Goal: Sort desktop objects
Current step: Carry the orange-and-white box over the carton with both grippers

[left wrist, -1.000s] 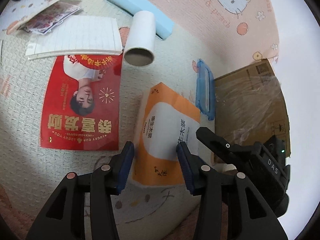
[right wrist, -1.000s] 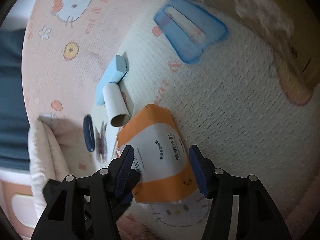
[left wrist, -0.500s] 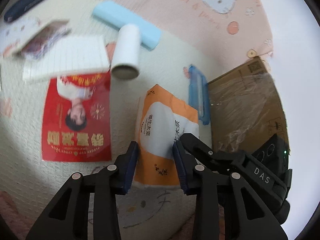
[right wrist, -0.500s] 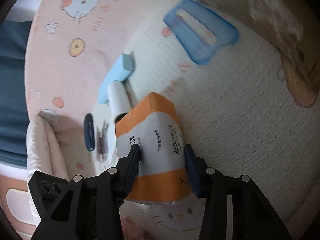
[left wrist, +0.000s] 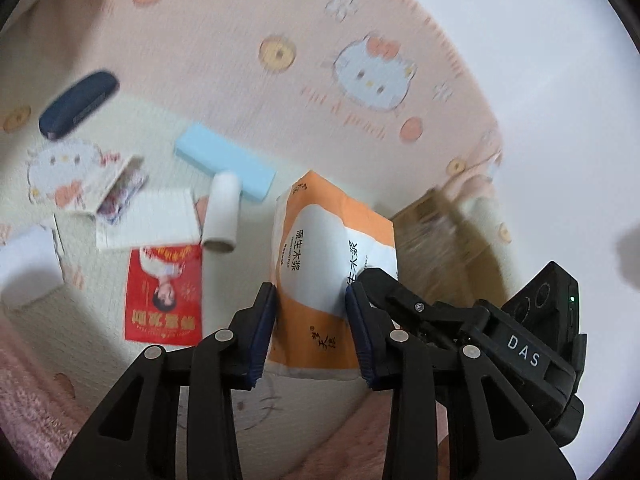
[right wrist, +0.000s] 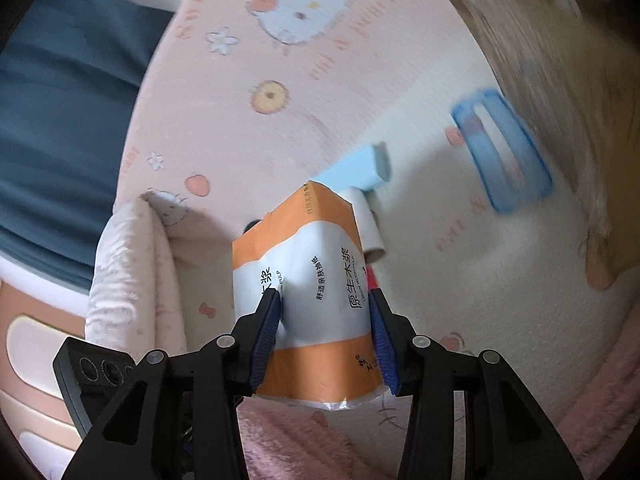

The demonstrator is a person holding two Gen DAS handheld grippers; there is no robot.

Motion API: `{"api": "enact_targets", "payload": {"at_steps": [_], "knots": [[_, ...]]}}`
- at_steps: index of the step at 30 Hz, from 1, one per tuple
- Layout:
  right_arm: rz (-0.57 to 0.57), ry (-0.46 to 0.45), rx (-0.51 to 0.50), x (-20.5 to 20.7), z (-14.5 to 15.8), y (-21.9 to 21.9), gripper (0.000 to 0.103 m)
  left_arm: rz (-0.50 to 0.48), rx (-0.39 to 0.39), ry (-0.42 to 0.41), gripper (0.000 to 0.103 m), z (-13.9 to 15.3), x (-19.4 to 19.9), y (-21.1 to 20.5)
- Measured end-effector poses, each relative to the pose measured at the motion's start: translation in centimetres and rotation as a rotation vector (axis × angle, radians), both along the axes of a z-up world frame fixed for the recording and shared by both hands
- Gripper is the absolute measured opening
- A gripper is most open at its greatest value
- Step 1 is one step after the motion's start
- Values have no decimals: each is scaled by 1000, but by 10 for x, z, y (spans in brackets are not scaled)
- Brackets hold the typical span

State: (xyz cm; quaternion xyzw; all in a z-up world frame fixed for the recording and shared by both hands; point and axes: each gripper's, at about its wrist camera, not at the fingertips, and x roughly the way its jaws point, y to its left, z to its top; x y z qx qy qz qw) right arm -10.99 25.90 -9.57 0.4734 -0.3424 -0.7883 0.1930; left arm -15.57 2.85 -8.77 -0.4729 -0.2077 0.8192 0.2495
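An orange and white tissue pack [left wrist: 320,264] is held off the cream mat, squeezed by both grippers at once. My left gripper [left wrist: 311,304] is shut on its near end, blue pads pressing both sides. My right gripper [right wrist: 325,312] is shut on the same pack [right wrist: 312,292], denting its white middle. The right gripper's black body [left wrist: 500,344] shows beside the pack in the left wrist view.
On the mat lie a white paper tube [left wrist: 222,212], a light blue box [left wrist: 226,162], a lined notepad [left wrist: 148,218], a red leaflet [left wrist: 164,292], a dark glasses case [left wrist: 78,104] and a blue lid [right wrist: 502,160]. A cardboard box [left wrist: 444,248] stands at the right.
Both grippers closed on the tissue pack and lifted it off the mat. The views tilted up and back; the other objects now look smaller and farther away.
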Motion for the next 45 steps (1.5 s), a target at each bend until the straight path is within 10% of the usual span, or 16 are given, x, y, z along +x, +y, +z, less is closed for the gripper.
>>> {"api": "enact_targets", "payload": {"at_steps": [12,45], "knots": [[61,166,-5,-10,99,13,42,38,37,165,40,87,5,27],[-90,29,123,-48,61,239,42,-200,86,-2,40,23,4,250]]}}
